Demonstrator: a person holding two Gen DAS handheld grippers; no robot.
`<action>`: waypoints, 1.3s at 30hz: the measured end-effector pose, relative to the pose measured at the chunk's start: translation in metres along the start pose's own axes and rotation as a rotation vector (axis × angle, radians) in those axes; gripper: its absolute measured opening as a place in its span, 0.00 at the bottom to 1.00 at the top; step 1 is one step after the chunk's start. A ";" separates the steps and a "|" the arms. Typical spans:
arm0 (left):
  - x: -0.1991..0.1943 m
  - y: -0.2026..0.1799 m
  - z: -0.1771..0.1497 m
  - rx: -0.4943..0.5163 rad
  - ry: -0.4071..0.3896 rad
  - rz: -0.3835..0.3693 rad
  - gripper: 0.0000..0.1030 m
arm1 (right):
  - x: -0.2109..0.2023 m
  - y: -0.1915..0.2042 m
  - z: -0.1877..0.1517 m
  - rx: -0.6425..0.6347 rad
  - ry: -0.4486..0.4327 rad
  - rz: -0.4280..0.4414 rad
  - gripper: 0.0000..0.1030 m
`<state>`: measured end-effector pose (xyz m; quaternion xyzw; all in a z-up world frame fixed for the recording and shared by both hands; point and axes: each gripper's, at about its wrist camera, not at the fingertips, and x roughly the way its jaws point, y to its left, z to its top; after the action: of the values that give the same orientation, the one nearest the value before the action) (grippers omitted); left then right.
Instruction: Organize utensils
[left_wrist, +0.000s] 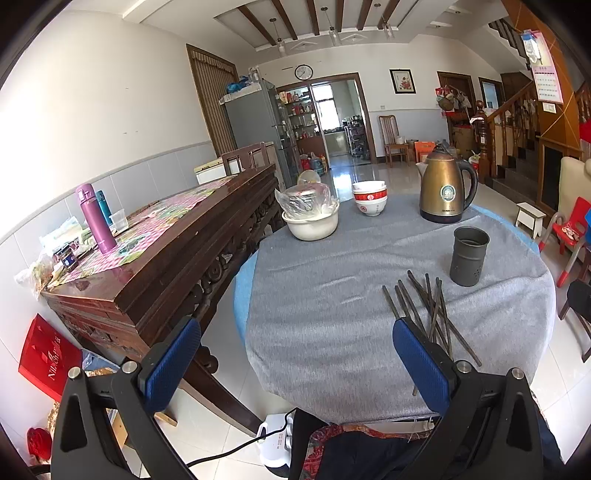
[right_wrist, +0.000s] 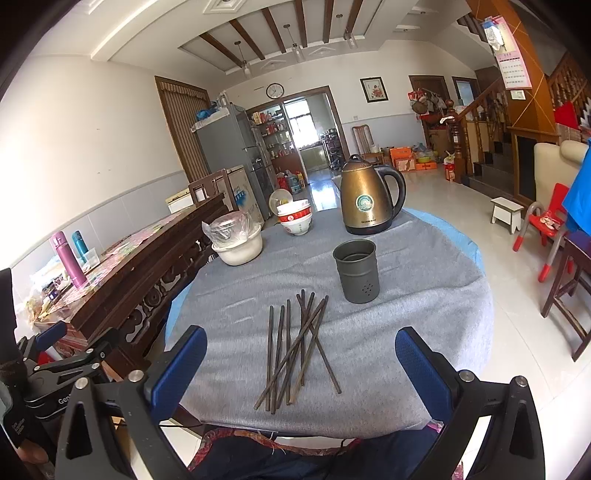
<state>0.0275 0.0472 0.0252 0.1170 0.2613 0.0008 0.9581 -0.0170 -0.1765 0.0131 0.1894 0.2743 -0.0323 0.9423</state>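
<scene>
A: Obs. Dark chopsticks (right_wrist: 295, 350) lie loose in a crossed pile on the grey cloth, near the table's front edge. Several overlap; tips point roughly toward the far edge.

B: Holder?

A: Dark metal cup (right_wrist: 356, 271), upright, open mouth up, small holes low on its wall. Stands just beyond the pile and to its right, apart from it. Judgement: placed close so the sticks only need lifting and dropping in.

B: Grippers?

A: Right gripper (right_wrist: 301, 373) hangs at the front edge over the pile, blue pads spread wide, nothing between them. Left gripper (left_wrist: 297, 363) likewise spread and empty, offset toward the left edge; the pile sits by its right pad in that view. Judgement: task not yet begun; no stick in the cup as far as the rim shows.

B: Farther out?

A: Bronze kettle (right_wrist: 365, 195) at the far edge, handle to the right. Round badge and a line of lettering near its base, too small to read. Stacked red-and-white bowls (right_wrist: 295, 219) left of it; a white bowl (right_wrist: 240, 249) holding a plastic-wrapped item toward the far left edge.

B: Any legible writing?

A: Red box (left_wrist: 50, 356) on the floor beside the wooden sideboard (left_wrist: 166, 258): begins "Ni", rest unclear. Pink flask (left_wrist: 94, 219) on the sideboard, no readable label
</scene>
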 end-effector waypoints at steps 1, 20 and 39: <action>0.001 0.000 -0.001 -0.001 0.003 0.000 1.00 | 0.001 0.000 0.000 -0.006 -0.002 -0.002 1.00; 0.118 -0.011 -0.001 -0.109 0.303 -0.319 1.00 | 0.162 -0.057 0.047 0.136 0.274 0.132 0.55; 0.271 -0.055 0.014 -0.182 0.568 -0.505 0.47 | 0.336 -0.062 0.034 0.313 0.565 0.101 0.28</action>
<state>0.2658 0.0077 -0.1110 -0.0415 0.5357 -0.1796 0.8240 0.2745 -0.2322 -0.1593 0.3470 0.5069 0.0265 0.7886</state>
